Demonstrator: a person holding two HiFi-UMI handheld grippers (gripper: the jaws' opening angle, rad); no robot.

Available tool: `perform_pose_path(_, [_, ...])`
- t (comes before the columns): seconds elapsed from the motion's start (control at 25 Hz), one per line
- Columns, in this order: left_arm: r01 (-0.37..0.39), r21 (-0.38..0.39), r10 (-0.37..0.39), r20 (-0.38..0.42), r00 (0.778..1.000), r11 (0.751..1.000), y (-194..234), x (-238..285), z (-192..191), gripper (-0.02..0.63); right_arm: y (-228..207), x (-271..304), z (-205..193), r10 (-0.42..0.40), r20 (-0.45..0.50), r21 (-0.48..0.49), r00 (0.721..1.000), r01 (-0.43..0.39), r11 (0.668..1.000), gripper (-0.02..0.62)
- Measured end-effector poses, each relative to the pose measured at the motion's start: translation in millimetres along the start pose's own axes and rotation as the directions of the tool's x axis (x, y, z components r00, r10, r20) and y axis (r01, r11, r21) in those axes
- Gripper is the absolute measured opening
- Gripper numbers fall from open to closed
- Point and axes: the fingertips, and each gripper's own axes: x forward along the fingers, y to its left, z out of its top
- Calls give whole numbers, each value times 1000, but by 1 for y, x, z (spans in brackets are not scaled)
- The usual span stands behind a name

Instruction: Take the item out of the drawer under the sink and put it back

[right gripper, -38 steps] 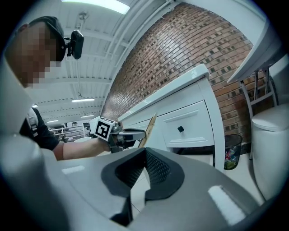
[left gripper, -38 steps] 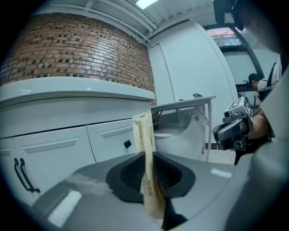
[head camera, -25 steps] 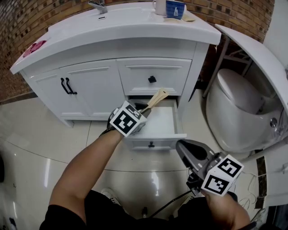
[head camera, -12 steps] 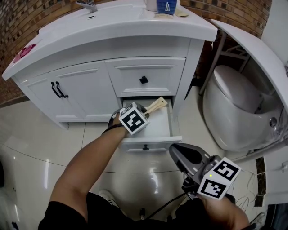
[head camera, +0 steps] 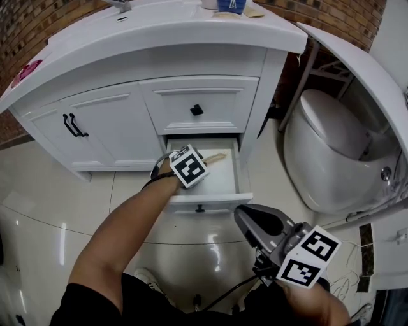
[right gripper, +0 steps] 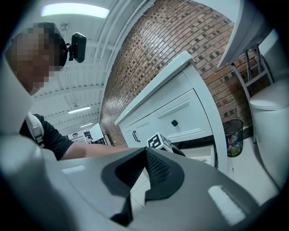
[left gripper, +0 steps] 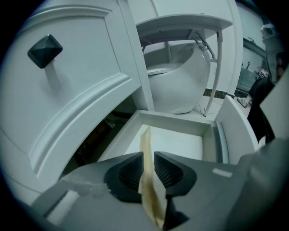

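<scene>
White: the vanity cabinet, its open drawer, the toilet. Black: the cabinet knob and my ribbed pads. Grey: my left claw and right claw, each with a cube of black-and-white square markers. Pale tan wood: the item. Red-brown brickwork: the wall. Glossy cream tiles: the floor.

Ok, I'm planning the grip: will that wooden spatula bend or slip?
Probably stiff: the spatula juts out straight above the drawer without sagging. Likely light, being thin wood. Its smooth flat faces might slip sideways.
</scene>
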Motion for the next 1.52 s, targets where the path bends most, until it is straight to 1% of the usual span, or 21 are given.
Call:
perform_pose_path(0.08, [-3,-7,3,4,1000,1000,1,-1,2,108,-1,0,0,0,0,3,1000,0,1000,5])
perform_pose_path(0.24, [3,-14,-3,55,999,1000,0,-1,7,107,-3,0,-1,-3,-2,1,1000,3,1000,5])
perform_pose_path(0.4, [-6,-45,11,99,995,999,0,-19,12,78,-2,-1,0,-6,4,-1,1000,6,1000,5])
perform_pose_path(0.48, [-19,-56,25,114,993,998,-1,-30,13,39,-1,-1,-1,-9,4,-5,1000,9,1000,5])
perform_pose_path(0.56, [-29,-65,37,133,990,997,-2,-42,14,14,0,-1,-1,-13,3,-10,1000,13,1000,5])
perform_pose_path(0.64, [-37,-79,50,169,984,996,-4,-56,17,6,1,-2,0,-16,6,-17,1000,16,1000,5])
perform_pose_path(0.76, [-56,-90,76,237,969,994,-10,-88,26,6,2,-4,2,-20,15,-34,1000,20,999,5])
perform_pose_path(0.88, [-57,-114,92,332,939,992,-21,-129,38,6,0,-7,2,-34,18,-47,999,35,998,5])
perform_pose_path(1.0, [-54,-140,109,423,900,989,-35,-170,42,6,0,-10,3,-46,26,-53,999,48,997,5])
perform_pose_path(1.12, [-41,-184,131,510,850,982,-47,-208,42,6,7,-15,4,-43,38,-59,998,46,997,5])
perform_pose_path(1.24, [-10,-225,143,582,800,974,-62,-240,37,6,19,-20,1,-34,37,-75,999,37,996,5])
perform_pose_path(1.4, [47,-279,160,672,723,959,-85,-279,28,6,32,-27,-4,-32,30,-109,999,35,993,5])
perform_pose_path(1.44, [61,-291,164,686,709,955,-92,-286,24,6,34,-30,-7,-35,27,-116,999,37,993,5])
perform_pose_path(1.52, [87,-305,163,705,691,949,-107,-296,15,6,38,-35,-13,-41,16,-128,999,42,991,5])
